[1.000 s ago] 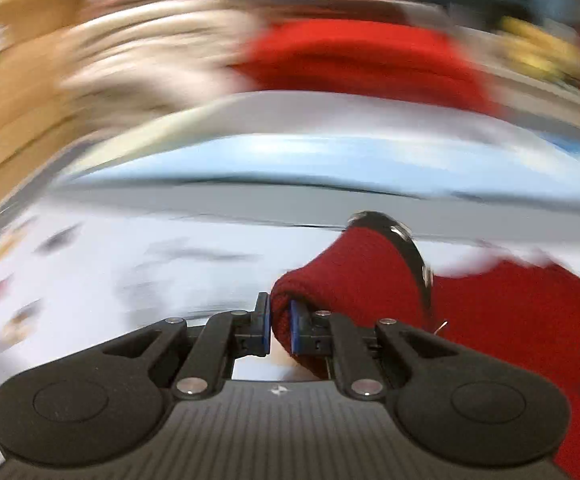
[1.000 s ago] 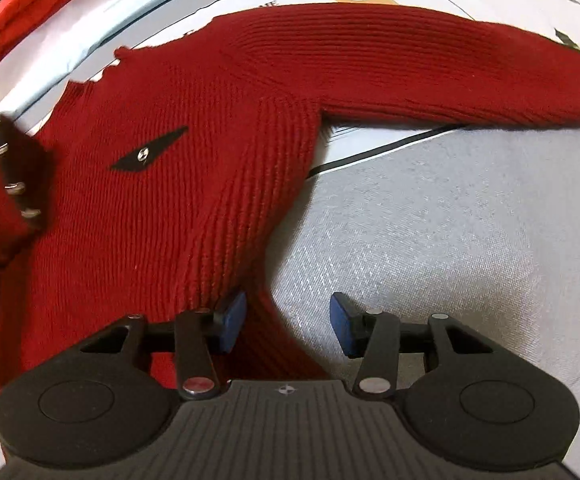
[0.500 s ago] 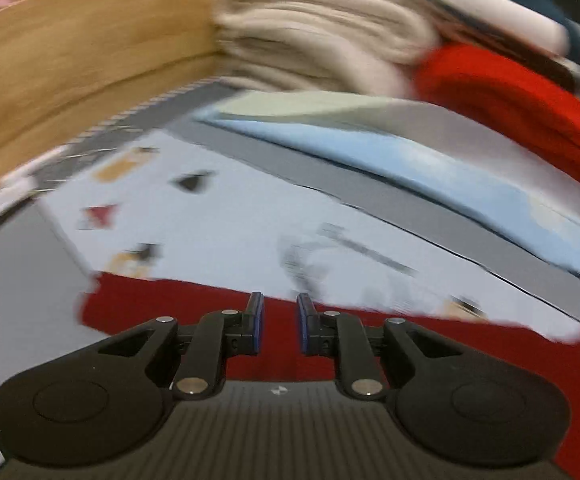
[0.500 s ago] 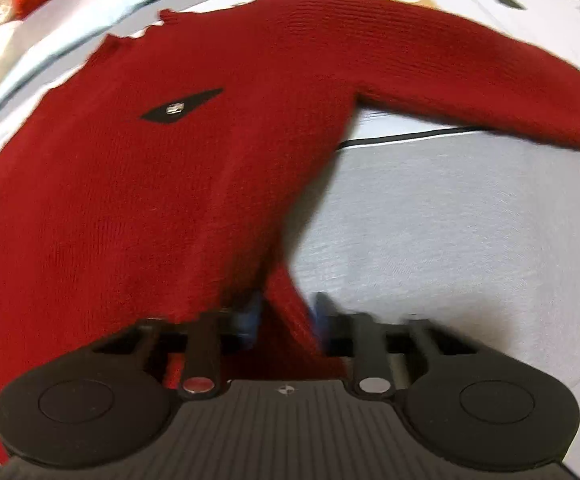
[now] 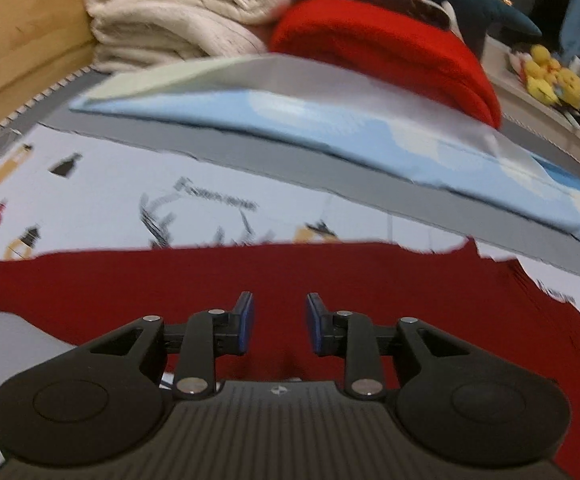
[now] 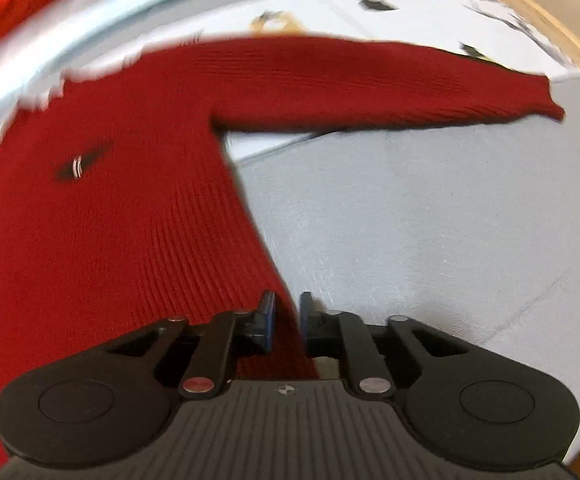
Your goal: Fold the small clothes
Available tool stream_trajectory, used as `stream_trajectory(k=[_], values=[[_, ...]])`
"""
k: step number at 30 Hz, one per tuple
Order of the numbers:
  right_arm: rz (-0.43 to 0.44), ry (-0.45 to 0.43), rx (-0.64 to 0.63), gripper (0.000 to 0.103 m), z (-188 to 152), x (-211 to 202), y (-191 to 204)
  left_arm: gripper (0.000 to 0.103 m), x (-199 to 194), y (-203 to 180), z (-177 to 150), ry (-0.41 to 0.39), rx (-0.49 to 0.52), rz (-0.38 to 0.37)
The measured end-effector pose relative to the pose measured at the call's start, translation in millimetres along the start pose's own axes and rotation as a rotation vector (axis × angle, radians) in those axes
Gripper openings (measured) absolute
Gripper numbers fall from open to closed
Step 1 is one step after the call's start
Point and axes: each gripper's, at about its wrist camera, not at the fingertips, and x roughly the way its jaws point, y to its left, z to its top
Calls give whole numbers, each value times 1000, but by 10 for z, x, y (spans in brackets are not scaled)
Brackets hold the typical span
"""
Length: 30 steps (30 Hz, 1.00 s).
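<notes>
Red sweater (image 6: 102, 220) flat on grey mat (image 6: 430, 220), body at 10 o'clock from right gripper (image 6: 286, 320), one sleeve running out to 2 o'clock. Right gripper nearly closed, pinching side hem. Left gripper (image 5: 279, 322) spread, empty, over other sleeve (image 5: 210, 280) lying 9-to-3. One sweater, two sleeves, two grippers.

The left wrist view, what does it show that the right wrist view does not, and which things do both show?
Only the left wrist view shows the folded cream blankets, the yellow plush toys and the open left tongs above a red sleeve. Only the right wrist view shows the sweater's black chest logo, its outstretched sleeve on the grey cloth, and the right tongs closed on the sweater's side edge. Both show the dark red sweater, the printed mat and the bright red folded garment.
</notes>
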Motion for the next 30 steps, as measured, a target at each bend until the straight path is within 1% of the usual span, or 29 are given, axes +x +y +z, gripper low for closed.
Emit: stream_trajectory(k=[1, 2, 3, 4, 5, 6, 7, 8, 9, 10, 11, 12, 13, 14, 15, 16, 17, 18, 19, 21, 23, 25, 28, 30], values=[[25, 0, -5, 29, 9, 20, 31, 31, 22, -27, -25, 14, 2, -14], [35, 10, -39, 34, 6, 62, 80, 31, 39, -28, -22, 22, 7, -23], [3, 47, -91, 34, -21, 141, 121, 31, 52, -40, -29, 29, 13, -30], [-56, 74, -125, 34, -65, 210, 124, 31, 56, -65, -47, 38, 21, -37], [-88, 75, -117, 38, -95, 223, 97, 31, 75, -88, -69, 55, 29, -51], [-88, 73, -88, 38, -81, 201, 75, 31, 86, -113, -93, 73, 36, -69], [-81, 55, -60, 37, -57, 142, 74, 31, 118, -140, -127, 97, 44, -90], [-52, -7, -35, 37, -23, 54, 84, 31, 154, -175, -173, 120, 51, -108], [-32, -55, -36, 37, -3, 5, 117, 31, 189, -206, -219, 144, 58, -124], [-20, -83, -50, 37, 17, -15, 156, 31, 232, -242, -283, 171, 68, -141], [0, -92, -64, 38, 29, -5, 190, 31, 276, -267, -338, 197, 79, -157], [33, -76, -70, 39, 37, 49, 208, 31, 331, -283, -407, 224, 87, -170], [58, -39, -64, 41, 33, 134, 215, 31, 390, -285, -473, 252, 88, -176], [50, 14, -53, 41, 18, 235, 208, 31, 477, -274, -558, 294, 90, -170], [28, 43, -50, 42, 13, 312, 179, 31, 578, -248, -636, 347, 93, -149], [14, 40, -56, 40, 10, 313, 200, 31, 671, -206, -705, 395, 90, -131], [-12, 42, -64, 40, 32, 279, 256, 28, 753, -143, -764, 439, 71, -130], [-25, 29, -57, 40, 48, 234, 302, 28, 779, -65, -775, 448, 31, -151], [-17, -1, -37, 41, 61, 149, 330, 28, 774, 18, -744, 444, -18, -170], [14, -54, 4, 41, 116, 67, 351, 30, 730, 178, -664, 410, -106, -189], [-6, -74, 23, 41, 169, 69, 342, 40, 714, 296, -603, 362, -139, -171], [-22, -79, 47, 42, 206, 120, 324, 42, 764, 399, -578, 346, -167, -162], [-32, -53, 95, 42, 234, 237, 278, 43, 898, 493, -587, 356, -211, -216], [-23, -53, 107, 42, 282, 285, 329, 44, 985, 527, -608, 349, -225, -234]])
